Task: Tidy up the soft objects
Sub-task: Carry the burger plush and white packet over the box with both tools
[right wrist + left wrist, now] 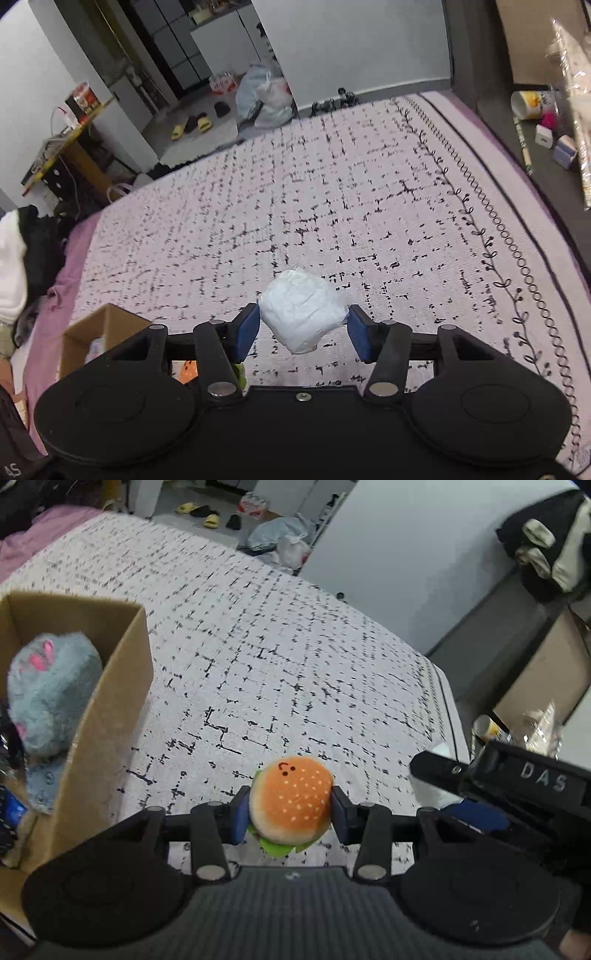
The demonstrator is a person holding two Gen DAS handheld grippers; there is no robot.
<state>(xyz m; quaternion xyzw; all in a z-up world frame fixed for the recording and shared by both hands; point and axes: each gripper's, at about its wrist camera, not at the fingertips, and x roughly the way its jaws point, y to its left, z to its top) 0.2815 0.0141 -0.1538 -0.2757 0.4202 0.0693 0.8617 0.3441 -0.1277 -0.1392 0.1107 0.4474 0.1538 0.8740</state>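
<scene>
Left gripper [290, 808] pinches the burger plush [290, 801]; right gripper [303, 328] squeezes a white wad [303, 314]. Cardboard box [110, 701] sits left; either could slip or clip its rim.

Ahead of both my grippers the white, black-flecked bedspread [258, 657] lies bare. On my left the open brown cardboard box [110, 716] blocks passage, its room partly filled by a fluffy grey-blue plush [48, 690].

even indoor light, fisheye-warped edges
</scene>
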